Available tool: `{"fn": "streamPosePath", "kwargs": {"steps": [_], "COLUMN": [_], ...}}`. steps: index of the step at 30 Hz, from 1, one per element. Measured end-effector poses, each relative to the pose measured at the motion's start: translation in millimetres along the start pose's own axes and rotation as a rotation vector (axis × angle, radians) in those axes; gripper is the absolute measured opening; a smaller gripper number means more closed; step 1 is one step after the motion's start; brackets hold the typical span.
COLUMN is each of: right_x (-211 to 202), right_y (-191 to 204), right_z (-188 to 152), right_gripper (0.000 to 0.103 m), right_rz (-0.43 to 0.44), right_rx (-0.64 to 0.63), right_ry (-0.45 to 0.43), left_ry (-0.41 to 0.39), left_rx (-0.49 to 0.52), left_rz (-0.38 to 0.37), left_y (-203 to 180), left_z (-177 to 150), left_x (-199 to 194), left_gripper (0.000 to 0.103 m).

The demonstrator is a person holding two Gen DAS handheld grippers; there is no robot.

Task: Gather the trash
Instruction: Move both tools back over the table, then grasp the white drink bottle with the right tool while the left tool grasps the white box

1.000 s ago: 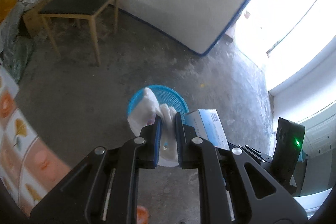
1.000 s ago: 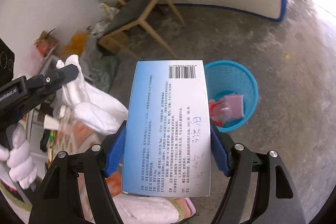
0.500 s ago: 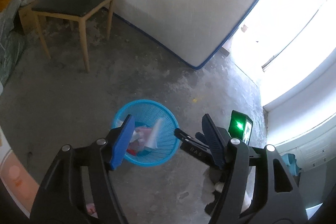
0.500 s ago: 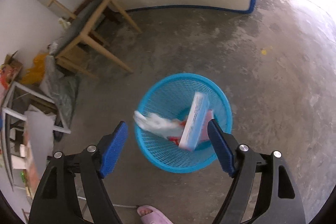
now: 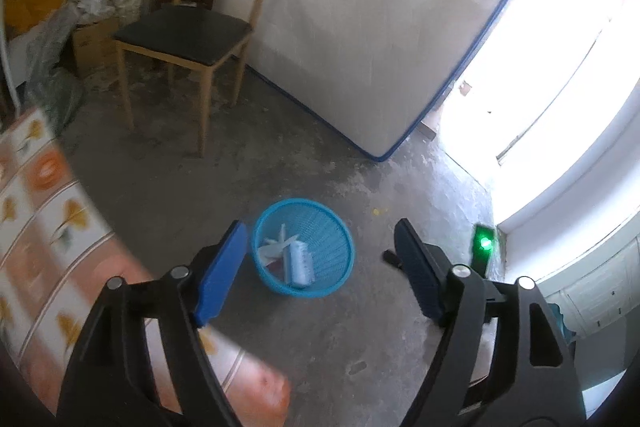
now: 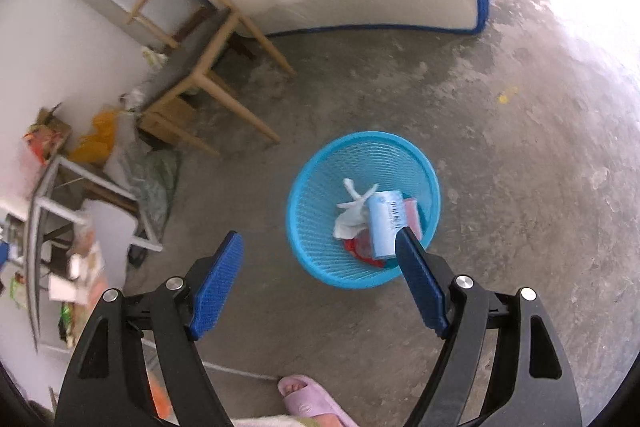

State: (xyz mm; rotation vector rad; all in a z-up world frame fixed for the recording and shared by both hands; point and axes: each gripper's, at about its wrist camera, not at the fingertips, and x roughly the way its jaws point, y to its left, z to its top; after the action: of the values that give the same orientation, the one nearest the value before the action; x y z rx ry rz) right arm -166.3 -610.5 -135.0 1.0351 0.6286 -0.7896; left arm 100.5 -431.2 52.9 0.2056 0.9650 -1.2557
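Trash, a white cloth [image 6: 352, 215] and a pale box [image 6: 385, 227], is lying inside the blue basket [image 6: 320, 259] on the floor; I am holding my left hand-held gripper [image 5: 320, 275] and right hand-held gripper [image 6: 318, 279] spread wide, gripping nothing.

My left gripper [image 5: 320, 275] is a black plastic frame with two broad arms, each with long triangular cut-outs near the base. Each arm carries two round silver screw heads near its top. The fingers [image 5: 219, 269] end in flat rectangular blue pads with a fine ribbed texture; the right-hand pad reads darker, nearly navy, in shadow.

My right gripper [image 6: 318, 281] is built the same: matte black arms, triangular cut-outs, paired silver screws, and ribbed blue pads [image 6: 216, 285] on the inner faces.

At the bottom edge of the right wrist view, my foot [image 6: 296, 385] shows bare toes in a pink slipper [image 6: 310, 401] with a small round emblem.
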Motion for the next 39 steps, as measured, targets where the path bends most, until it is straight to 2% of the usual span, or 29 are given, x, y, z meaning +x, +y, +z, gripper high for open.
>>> {"fn": "streamPosePath", "kwargs": {"steps": [3, 6, 12, 18, 22, 25, 27, 29, 32, 34, 37, 39], "right_x": [-31, -57, -79, -77, -63, -55, -50, -50, -51, -49, -45, -44], "right_y": [18, 42, 101, 201, 276, 322, 351, 371, 393, 403, 408, 413], "right_z": [-15, -31, -57, -103, -148, -187, -217, -240, -271, -291, -300, -308], "right_gripper": [0.076, 0.079, 0.082, 0.082, 0.082, 0.082, 0.082, 0.082, 0.082, 0.082, 0.081, 0.073], "right_rz": [0.050, 0.106, 0.229, 0.404, 0.539, 0.581, 0.569, 0.545, 0.491, 0.419, 0.358, 0.325], "right_rx": [-0.053, -0.121, -0.223, -0.423, -0.532, -0.618, -0.695, -0.775, -0.903, -0.996, -1.071, -1.101], "right_ry": [-0.009, 0.000, 0.048, 0.192, 0.374, 0.471, 0.528, 0.541, 0.535, 0.505, 0.479, 0.466], "left_ry": [-0.014, -0.038, -0.118, -0.151, -0.163, -0.167, -0.161, -0.160, -0.171, -0.183, -0.210, -0.227], "left_rx": [-0.004, -0.008, -0.196, -0.325, -0.391, -0.426, -0.443, -0.445, -0.427, -0.411, -0.393, -0.382], "left_rz": [0.062, 0.159, 0.322, 0.456, 0.464, 0.452, 0.450, 0.456, 0.481, 0.503, 0.523, 0.527], "left_y": [14, 36, 101, 143, 156, 163, 165, 167, 169, 170, 171, 171], "left_z": [-26, -57, -127, -200, -240, -265, -279, -290, -301, -306, -309, -312], "left_x": [-43, -93, -189, -247, -261, -262, -263, -262, -265, -269, -278, -283], "left_gripper": [0.074, 0.077, 0.079, 0.079, 0.079, 0.079, 0.079, 0.078, 0.077, 0.074, 0.067, 0.061]}}
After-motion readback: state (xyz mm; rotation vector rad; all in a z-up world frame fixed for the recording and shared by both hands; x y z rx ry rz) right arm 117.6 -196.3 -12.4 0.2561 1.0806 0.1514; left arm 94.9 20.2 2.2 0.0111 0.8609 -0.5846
